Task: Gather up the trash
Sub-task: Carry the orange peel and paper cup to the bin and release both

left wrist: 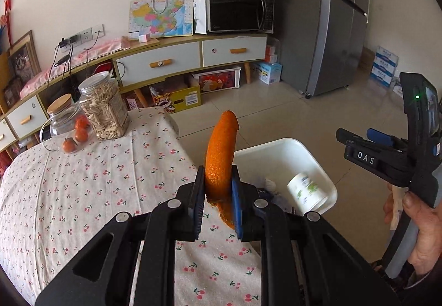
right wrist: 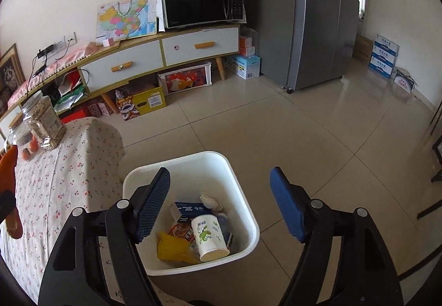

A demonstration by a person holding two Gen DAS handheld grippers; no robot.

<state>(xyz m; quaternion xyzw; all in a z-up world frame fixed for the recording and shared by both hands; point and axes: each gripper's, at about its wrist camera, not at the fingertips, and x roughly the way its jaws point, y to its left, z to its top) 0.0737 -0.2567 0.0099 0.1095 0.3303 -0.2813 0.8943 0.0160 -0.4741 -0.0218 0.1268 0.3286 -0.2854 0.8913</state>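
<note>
orange peel (right wrist: 9, 187) cut off by left frame edge, white bin (left wrist: 312, 157) near side hidden behind gripper fingers, paper cup (left wrist: 306, 191) print blurred

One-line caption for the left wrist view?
Left gripper shut on orange peel above the cherry-print table, beside the white bin.

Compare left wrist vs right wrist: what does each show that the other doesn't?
Left wrist only: the left gripper shut on the orange peel, and the right gripper's body from outside.

Right wrist only: the right gripper open and empty above the bin, plus the yellow wrapper and blue box inside it.

Both: the white bin, the paper cup in it, the cherry-print tablecloth, and the orange peel.
</note>
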